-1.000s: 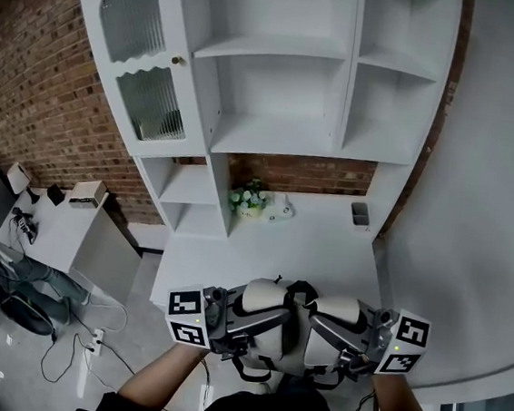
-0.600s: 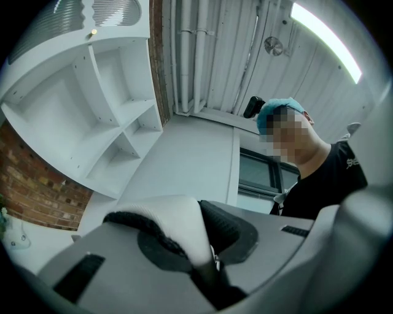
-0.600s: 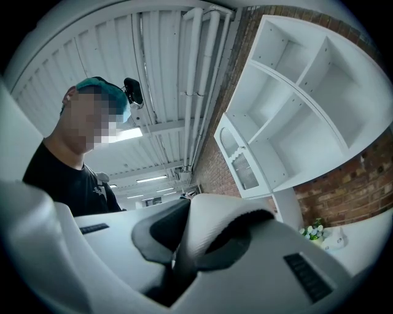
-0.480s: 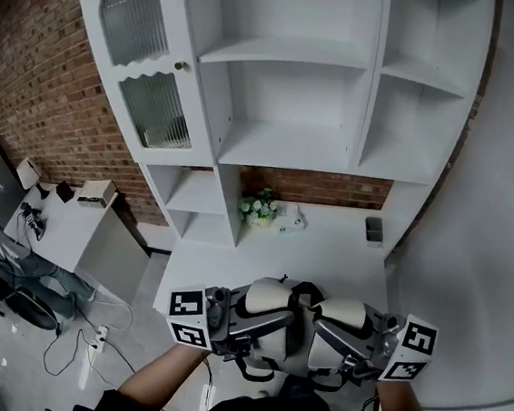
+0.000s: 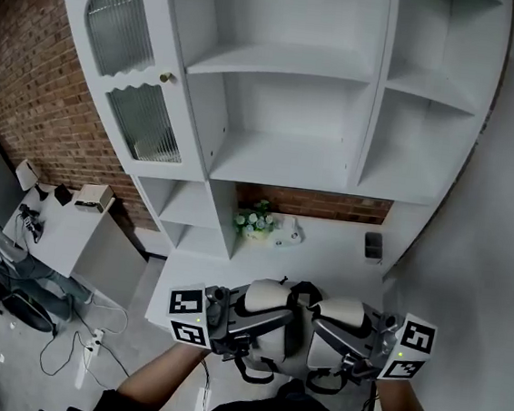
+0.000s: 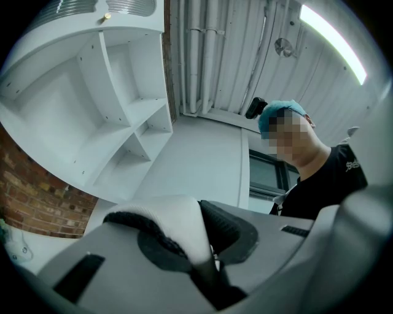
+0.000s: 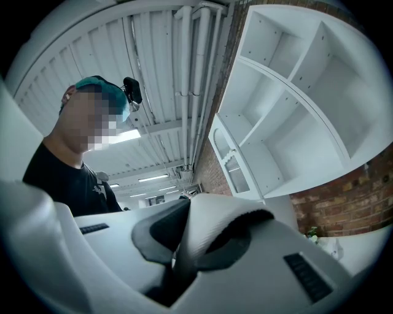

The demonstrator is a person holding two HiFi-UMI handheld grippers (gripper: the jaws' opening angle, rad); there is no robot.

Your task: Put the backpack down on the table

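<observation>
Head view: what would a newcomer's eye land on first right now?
The white backpack with black straps sits low in the middle of the view. The left gripper and the right gripper are each shut on one of its padded white straps. Beyond it a tall white shelf unit rises against a brick wall, and a small bunch of flowers stands at the back of the white table beneath.

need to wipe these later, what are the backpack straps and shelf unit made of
The backpack straps look woven: white fabric, fine ribbed weave, over black mesh-like padding. The shelf unit: probably painted or laminated board, smooth matte white, peg holes.
</observation>
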